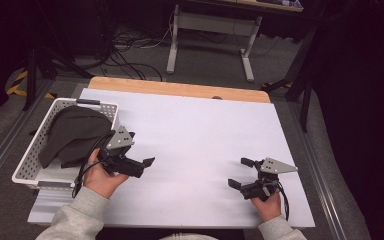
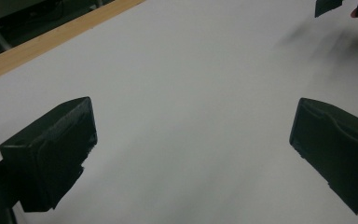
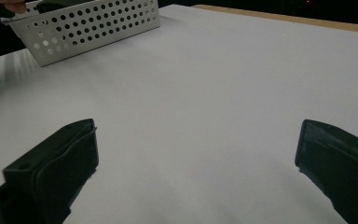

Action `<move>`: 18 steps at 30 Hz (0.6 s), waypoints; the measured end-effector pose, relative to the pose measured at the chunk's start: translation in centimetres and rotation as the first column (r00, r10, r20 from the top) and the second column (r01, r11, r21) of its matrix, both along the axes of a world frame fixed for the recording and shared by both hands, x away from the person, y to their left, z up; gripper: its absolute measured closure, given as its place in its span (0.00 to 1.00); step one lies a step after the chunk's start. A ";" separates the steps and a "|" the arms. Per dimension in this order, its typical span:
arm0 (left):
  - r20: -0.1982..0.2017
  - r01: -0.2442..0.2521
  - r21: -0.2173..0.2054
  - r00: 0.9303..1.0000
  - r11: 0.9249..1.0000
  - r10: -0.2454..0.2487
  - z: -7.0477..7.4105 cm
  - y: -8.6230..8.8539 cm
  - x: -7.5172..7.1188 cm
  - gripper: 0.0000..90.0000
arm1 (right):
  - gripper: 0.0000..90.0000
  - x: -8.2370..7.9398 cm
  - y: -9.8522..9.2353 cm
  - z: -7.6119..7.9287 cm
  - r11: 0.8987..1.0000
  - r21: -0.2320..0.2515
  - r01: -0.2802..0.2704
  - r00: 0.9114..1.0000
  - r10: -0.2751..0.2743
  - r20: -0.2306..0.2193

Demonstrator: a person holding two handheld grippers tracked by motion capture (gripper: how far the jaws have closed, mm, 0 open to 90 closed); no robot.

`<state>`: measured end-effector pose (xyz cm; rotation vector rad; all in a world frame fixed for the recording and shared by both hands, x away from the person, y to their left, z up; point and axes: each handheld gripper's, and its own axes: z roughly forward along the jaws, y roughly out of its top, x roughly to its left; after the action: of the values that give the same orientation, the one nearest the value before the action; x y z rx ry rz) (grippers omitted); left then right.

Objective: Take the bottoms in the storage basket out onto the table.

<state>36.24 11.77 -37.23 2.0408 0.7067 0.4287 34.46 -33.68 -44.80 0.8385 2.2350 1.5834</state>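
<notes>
So, both grippers, left (image 1: 147, 161) and right (image 1: 240, 172), gape wide and empty; dark cloth (image 1: 75, 132) sits in the basket (image 1: 30, 160) at left, looks finished.

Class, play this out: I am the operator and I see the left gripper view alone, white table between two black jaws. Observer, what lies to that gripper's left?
Observer: A white perforated basket stands at the table's left edge, close beside the left gripper.
Operator: Anything in it?
Observer: A dark cloth lies bundled inside.
Operator: And the other gripper?
Observer: The right gripper is over the table's near right part, jaws wide apart, nothing between them.
</notes>
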 end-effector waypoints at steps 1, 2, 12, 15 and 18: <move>-0.006 0.000 0.000 1.000 1.000 0.000 0.1 0.2 0.0 0.02 | 0.00 0.0 0.0 0.0 1.000 0.000 0.000 1.000 0.000 0.000; -0.007 -0.003 0.004 1.000 1.000 0.003 0.3 0.6 0.1 0.02 | 0.00 0.0 0.0 0.0 1.000 0.000 0.001 1.000 -0.001 0.000; -0.011 -0.024 0.022 1.000 0.999 0.024 1.0 2.1 0.2 0.02 | 0.00 0.0 0.0 0.0 1.000 0.000 0.001 1.000 -0.001 -0.001; -0.012 -0.049 0.024 0.999 0.998 0.049 1.2 3.0 0.4 0.02 | 0.00 0.0 0.0 0.0 1.000 0.001 0.001 1.000 -0.001 -0.001; -0.014 -0.060 0.024 0.998 0.998 0.060 1.3 3.5 0.4 0.02 | 0.00 0.0 0.0 0.0 1.000 0.000 0.002 1.000 -0.002 0.000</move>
<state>36.68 15.28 -35.97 2.0506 0.7768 0.4588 34.48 -33.69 -44.81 0.8405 2.2339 1.5826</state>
